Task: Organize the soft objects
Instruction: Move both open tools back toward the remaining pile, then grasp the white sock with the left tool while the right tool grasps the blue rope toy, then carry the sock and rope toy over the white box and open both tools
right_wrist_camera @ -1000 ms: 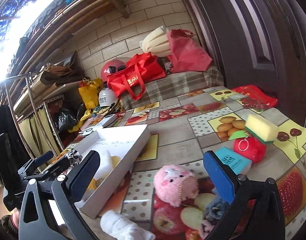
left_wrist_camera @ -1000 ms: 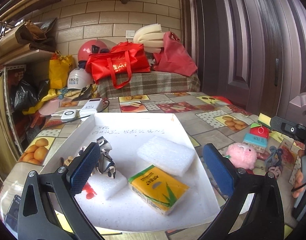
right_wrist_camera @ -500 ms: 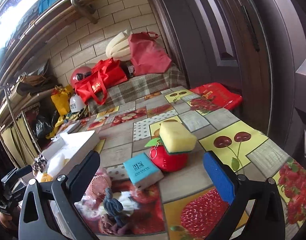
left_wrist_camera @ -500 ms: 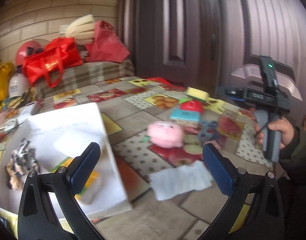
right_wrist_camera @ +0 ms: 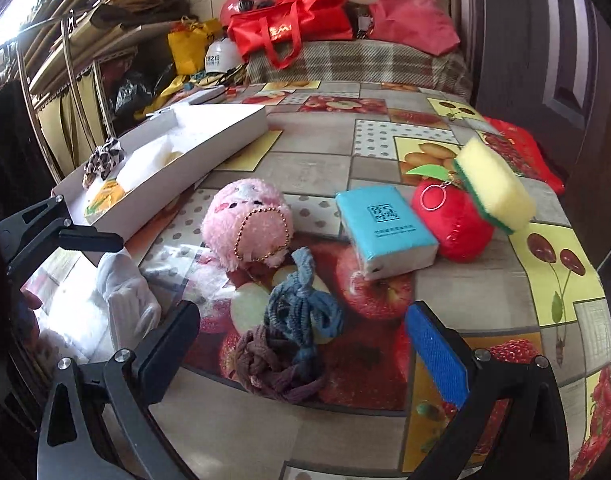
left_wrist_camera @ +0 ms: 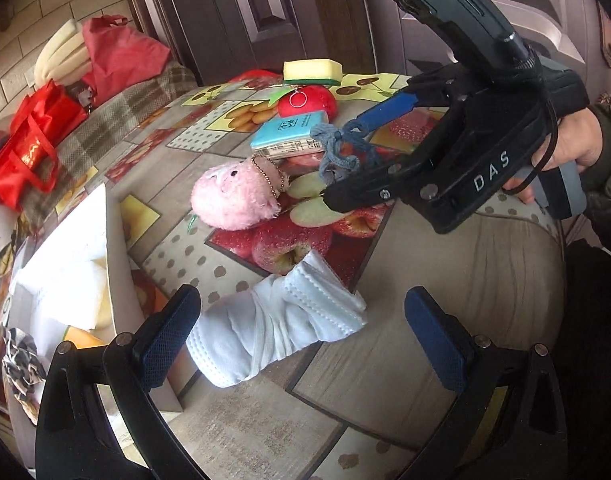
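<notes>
A rolled white face mask bundle lies on the table between the fingers of my left gripper, which is open and not touching it. My right gripper is open, its fingers on either side of a knot of blue and brown hair ties. In the left wrist view the right gripper reaches in from the right over those blue ties. Behind them sit a pink plush, a teal tissue pack, a red apple plush and a yellow sponge.
A shallow white box stands to the left with white foam, a yellow tissue pack and a leopard scrunchie inside. Red bags and helmets crowd the back. A dark door is on the right. A hand holds the right gripper.
My left gripper swung right from above the white box to the mask bundle. My right gripper dropped from the sponge and apple plush toward the hair ties. Both stayed open.
</notes>
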